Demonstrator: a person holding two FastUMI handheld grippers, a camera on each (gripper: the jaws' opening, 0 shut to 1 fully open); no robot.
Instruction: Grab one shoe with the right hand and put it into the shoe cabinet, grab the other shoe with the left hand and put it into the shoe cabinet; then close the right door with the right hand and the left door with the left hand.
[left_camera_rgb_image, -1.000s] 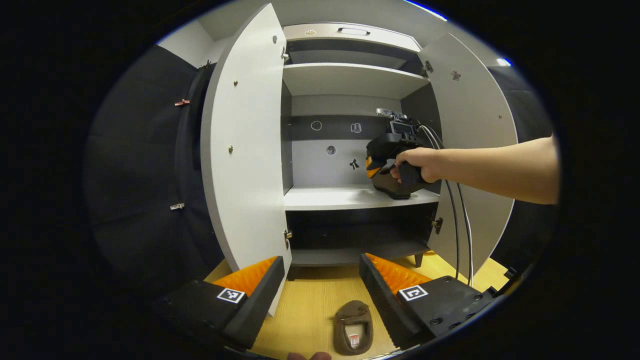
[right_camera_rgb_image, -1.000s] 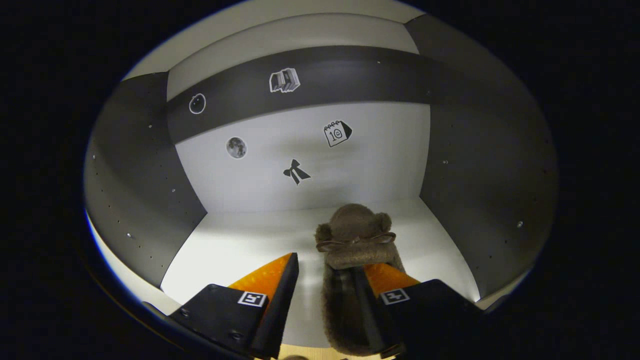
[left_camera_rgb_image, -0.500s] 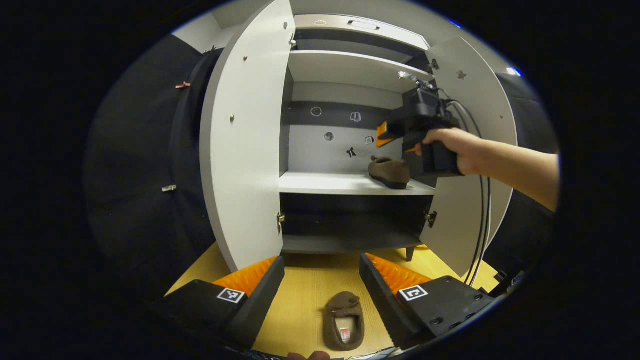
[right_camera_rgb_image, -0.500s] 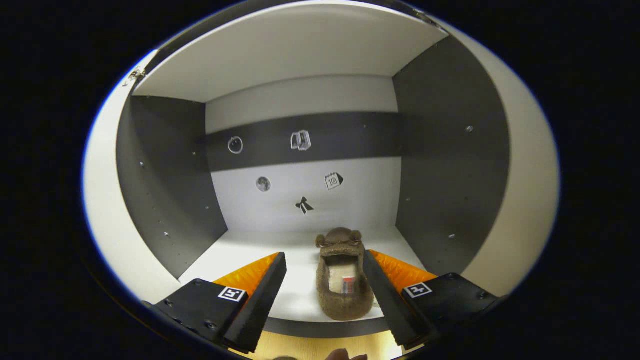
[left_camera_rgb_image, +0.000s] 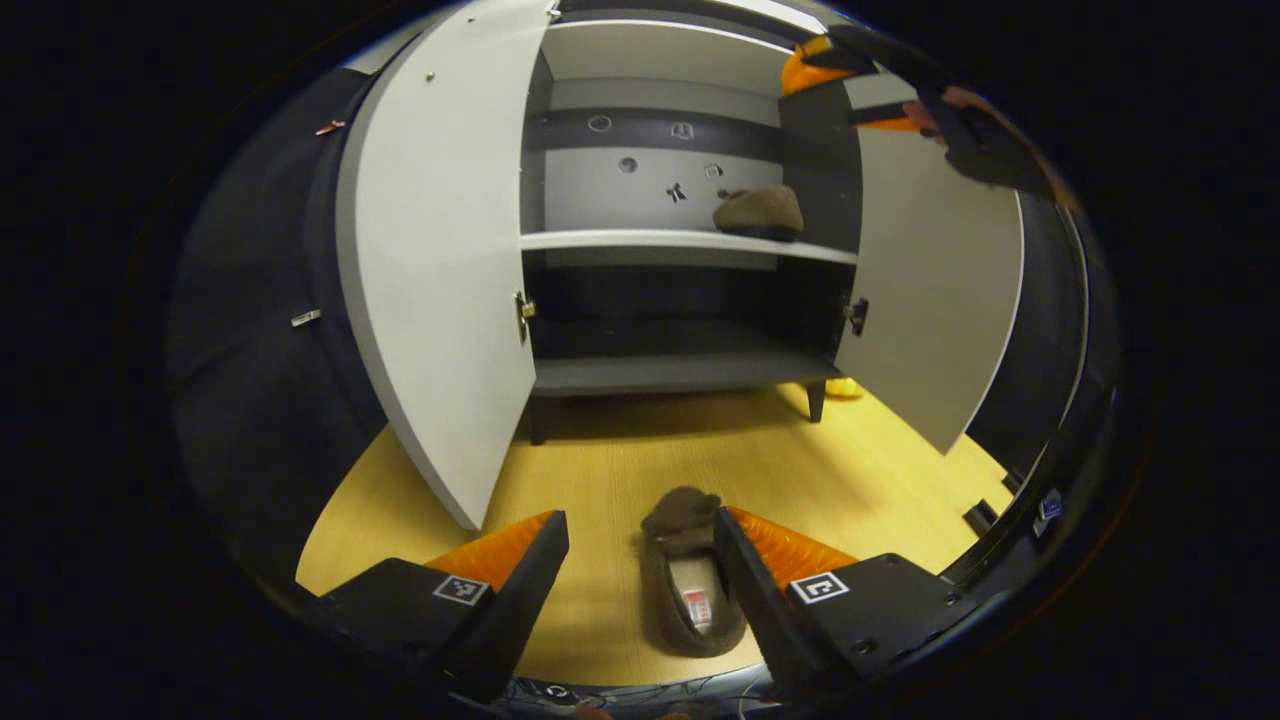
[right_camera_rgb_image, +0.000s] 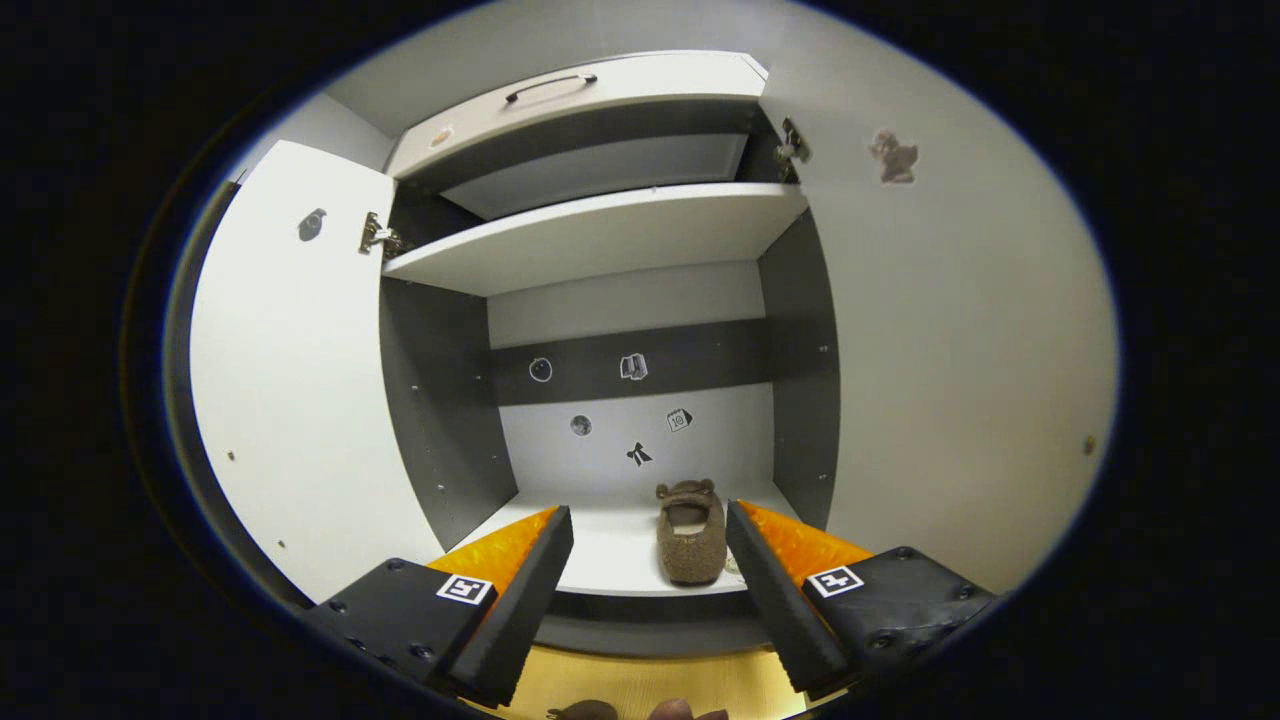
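One brown furry shoe (left_camera_rgb_image: 757, 211) (right_camera_rgb_image: 688, 530) rests on the middle shelf (left_camera_rgb_image: 640, 241) of the shoe cabinet, toward its right side. The second brown shoe (left_camera_rgb_image: 688, 583) lies on the wooden floor, toe toward the cabinet. My left gripper (left_camera_rgb_image: 640, 540) is open just above the floor, with that shoe beside its right finger. My right gripper (right_camera_rgb_image: 648, 535) is open and empty in front of the cabinet; in the left gripper view it hangs at the top right (left_camera_rgb_image: 850, 75), held by a hand. Both cabinet doors (left_camera_rgb_image: 435, 250) (left_camera_rgb_image: 935, 290) stand wide open.
The cabinet has an upper shelf (right_camera_rgb_image: 610, 235), a drawer with a handle (right_camera_rgb_image: 550, 85) on top, and a dark bottom compartment (left_camera_rgb_image: 680, 335). Wooden floor (left_camera_rgb_image: 650, 450) stretches before it. Black cloth wall (left_camera_rgb_image: 250, 330) stands left of the open left door.
My right gripper has pulled back out of the cabinet, leaving its shoe on the middle shelf. My left gripper has dropped toward the floor and closed in on the second shoe.
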